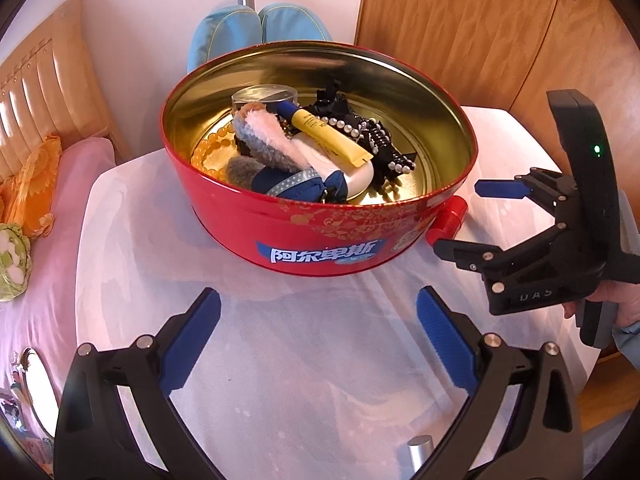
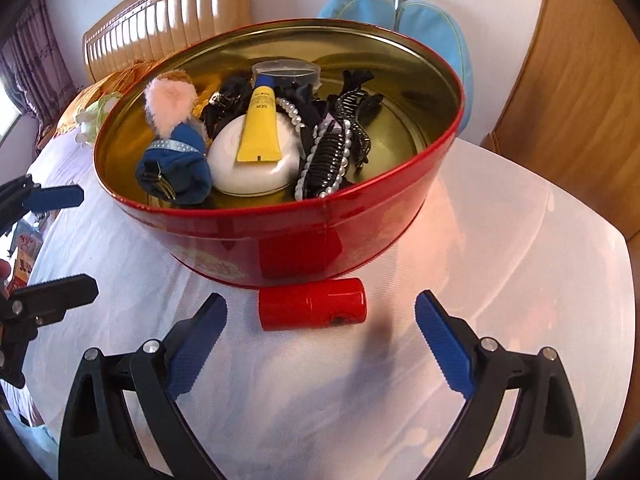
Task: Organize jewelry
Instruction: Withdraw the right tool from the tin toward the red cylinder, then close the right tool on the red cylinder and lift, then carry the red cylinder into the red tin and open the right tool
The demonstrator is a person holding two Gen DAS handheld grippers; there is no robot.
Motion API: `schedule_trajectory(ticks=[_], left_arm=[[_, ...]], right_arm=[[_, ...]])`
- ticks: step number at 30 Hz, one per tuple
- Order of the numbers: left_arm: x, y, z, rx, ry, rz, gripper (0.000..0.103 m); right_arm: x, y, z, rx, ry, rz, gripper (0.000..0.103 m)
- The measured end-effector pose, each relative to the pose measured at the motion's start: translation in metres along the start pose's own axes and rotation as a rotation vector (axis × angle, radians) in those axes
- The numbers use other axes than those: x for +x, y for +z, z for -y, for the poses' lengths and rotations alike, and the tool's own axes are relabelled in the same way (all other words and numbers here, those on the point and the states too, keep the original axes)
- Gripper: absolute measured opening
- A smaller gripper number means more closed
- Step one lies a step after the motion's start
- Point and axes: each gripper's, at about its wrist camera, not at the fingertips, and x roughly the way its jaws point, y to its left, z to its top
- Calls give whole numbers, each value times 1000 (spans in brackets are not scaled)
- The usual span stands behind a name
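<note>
Jewelry and hair clips (image 2: 332,152) lie heaped in the red tin (image 1: 320,236) on the white cloth (image 1: 304,344), while your left gripper (image 1: 318,344) and right gripper (image 2: 320,344) both gape wide and empty, the right nearest a small red cylinder (image 2: 312,309) beside the tin.

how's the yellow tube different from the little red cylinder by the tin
The yellow tube lies inside the red tin, propped on a white round case; the red cylinder lies outside on the white cloth, at the tin's base. The yellow tube is flat and tapers to a crimped end; the red cylinder is stubby, round and glossy. Both lie on their sides, ungripped.
</note>
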Motion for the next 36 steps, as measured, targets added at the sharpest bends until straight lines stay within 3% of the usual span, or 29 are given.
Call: schedule_trajectory(ticks=[4, 5, 6, 15, 30, 36], left_arm=[[7, 3, -5, -2, -4, -13, 96], [8, 4, -7, -2, -7, -16, 96], [9, 5, -8, -4, -8, -15, 96], [8, 8, -7, -2, -5, -7, 96], [-17, 9, 14, 21, 12, 36, 96], [-38, 25, 13, 32, 27, 82, 96]], right_arm=[[8, 0, -7, -62, -28, -2, 92], [9, -1, -7, -70, -34, -5, 69], [11, -1, -7, -70, -31, -12, 55], [1, -11, -1, -34, 5, 3, 55], [-61, -35, 4, 13, 28, 82, 55], [-84, -10, 3, -11, 36, 162, 55]])
